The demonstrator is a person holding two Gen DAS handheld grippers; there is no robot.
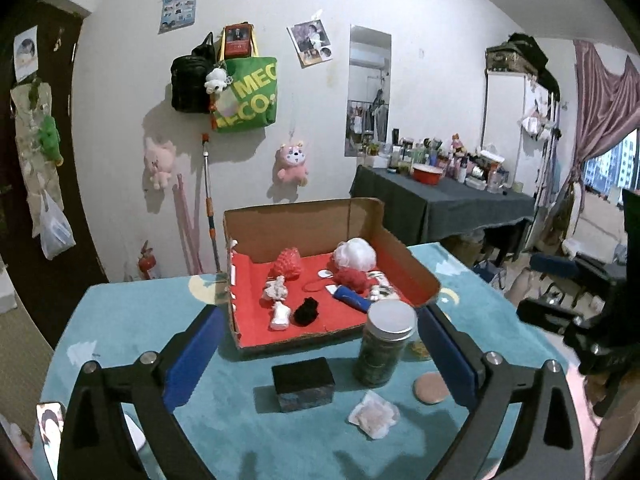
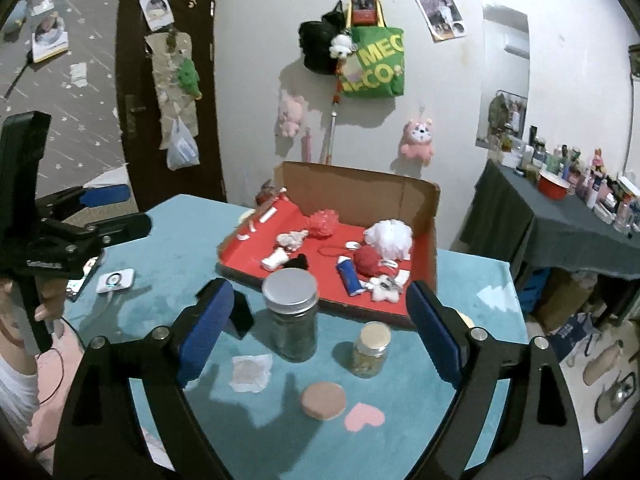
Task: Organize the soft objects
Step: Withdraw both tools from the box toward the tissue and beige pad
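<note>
A cardboard box point(image 1: 304, 220) point(image 2: 360, 188) with a red floor stands on the teal table point(image 1: 260, 448). In it lie a white pompom point(image 1: 356, 254) point(image 2: 390, 238), a red mesh puff point(image 1: 288, 262), a red yarn ball point(image 1: 352, 278), a black fuzzy ball point(image 1: 306, 310) and a blue roll point(image 1: 352, 298). In front of the box lie a white soft pad point(image 1: 374, 414) point(image 2: 250, 372), a round tan puff point(image 1: 432, 387) point(image 2: 323, 400) and a pink heart point(image 2: 364, 416). My left gripper point(image 1: 320, 312) and right gripper point(image 2: 318, 286) hover open and empty before the box.
A tall lidded jar point(image 1: 386, 344) point(image 2: 294, 316), a small jar point(image 2: 370, 348) and a black box point(image 1: 303, 384) stand between the grippers and the cardboard box. A white gadget point(image 2: 114, 281) lies at the table's left. A cluttered dark-clothed table point(image 2: 560, 216) stands at the right.
</note>
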